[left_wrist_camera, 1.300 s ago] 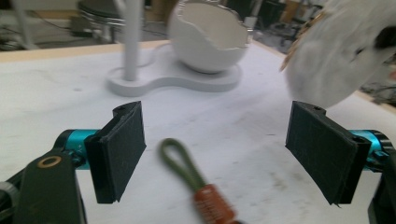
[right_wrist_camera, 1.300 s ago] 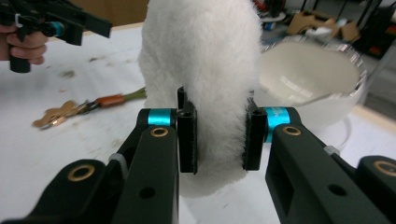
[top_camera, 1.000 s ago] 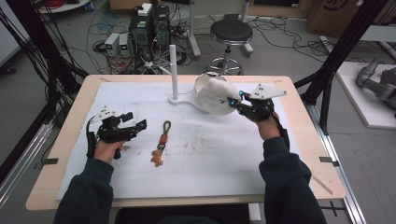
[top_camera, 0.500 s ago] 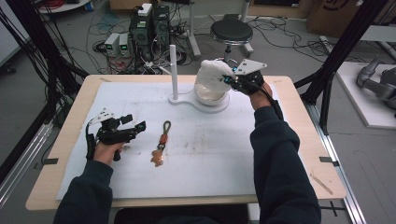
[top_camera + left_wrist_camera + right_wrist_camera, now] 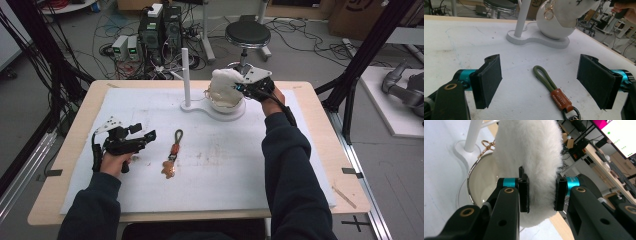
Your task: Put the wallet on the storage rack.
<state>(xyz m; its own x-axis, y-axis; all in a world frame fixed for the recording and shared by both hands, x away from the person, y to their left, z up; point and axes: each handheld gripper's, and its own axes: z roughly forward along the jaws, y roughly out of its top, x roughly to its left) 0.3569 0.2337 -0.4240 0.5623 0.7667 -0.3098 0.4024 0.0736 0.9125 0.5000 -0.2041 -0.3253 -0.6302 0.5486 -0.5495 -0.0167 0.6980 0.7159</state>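
I take the white bowl (image 5: 227, 106) as my landmark: it sits on a white base that also carries an upright white post (image 5: 186, 75), toward the far edge of the white mat (image 5: 225, 165), and the mat between the bowl and the near edge lies mostly bare, with broad open room. My right gripper (image 5: 541, 192) hangs directly over the bowl, its jaws clenched on a white furry plush piece (image 5: 531, 152) held just above the rim. The fur is thick, cream-white and bulges out on both sides of the pads; a gold clasp with a short chain (image 5: 485, 146) dangles from it on the post side. My left gripper (image 5: 541, 80) rests well away from the bowl, near the mat's left side, jaws spread wide and grasping nothing. Between those jaws, on the mat, lies an olive cord loop keychain (image 5: 549, 86) with a brown leather tab and a dark metal ring cut off at the bottom of the left gripper view. The plush's full shape I cannot make out, since its top is cropped and the pads cover its middle; the bowl's far side is hidden behind it.
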